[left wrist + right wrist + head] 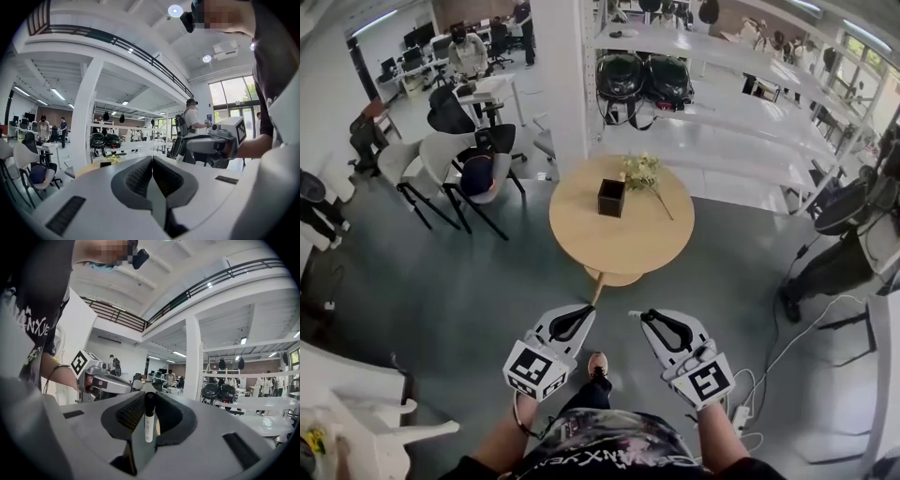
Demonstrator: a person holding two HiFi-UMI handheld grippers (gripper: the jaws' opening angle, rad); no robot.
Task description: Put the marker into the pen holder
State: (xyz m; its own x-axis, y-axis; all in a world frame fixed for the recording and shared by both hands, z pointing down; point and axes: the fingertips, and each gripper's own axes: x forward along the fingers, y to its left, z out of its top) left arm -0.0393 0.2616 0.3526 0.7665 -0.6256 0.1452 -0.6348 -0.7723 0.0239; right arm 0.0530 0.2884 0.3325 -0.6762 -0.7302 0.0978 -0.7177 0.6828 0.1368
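Note:
A dark square pen holder (611,198) stands on the round wooden table (619,253), beside a sprig of pale flowers (643,173). Both grippers hang low, close to the person's body and well short of the table. My right gripper (635,314) (149,397) is shut on a marker (149,420) with a white barrel and a black cap, clamped between the pads with the cap end pointing forward. My left gripper (586,309) (152,159) is shut with nothing between its pads. In the left gripper view the pen holder (106,164) shows small, far ahead.
Grey office chairs (441,164) stand left of the table, and a white pillar (558,75) rises behind it. White shelving (722,112) holding black helmets runs along the back right. Cables and a power strip (741,412) lie on the floor at right. People stand in the distance.

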